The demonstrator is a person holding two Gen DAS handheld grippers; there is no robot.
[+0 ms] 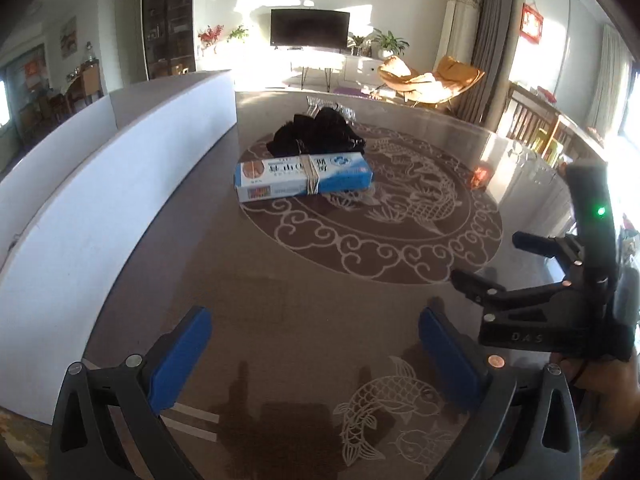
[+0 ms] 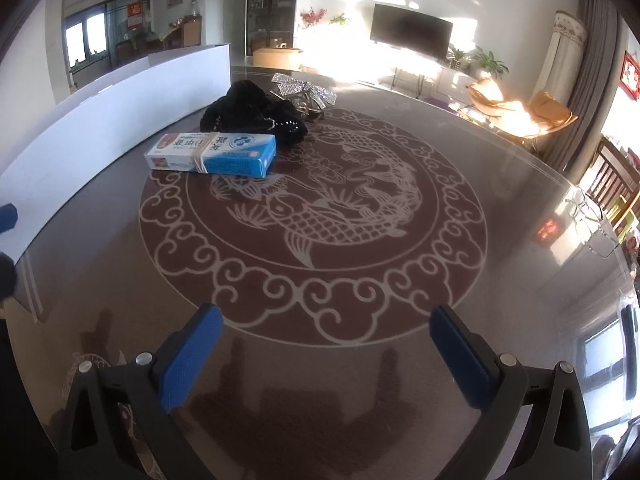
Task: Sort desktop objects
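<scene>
Jaws on both the left gripper and right gripper are hanging wide apart, gripping nothing. On the desk, I'd start with the black bundle — then the blue box touching it, squeezing its narrow sides.

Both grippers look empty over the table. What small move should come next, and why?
Probably ease the left gripper forward toward the blue and white box. Both it and the right gripper stand open with nothing between them, and the box lies nearest, ahead of the black bundle.

Two black handheld grippers, blue pads

Left gripper and right gripper: silver screws; green light at 3 o'clock.
</scene>
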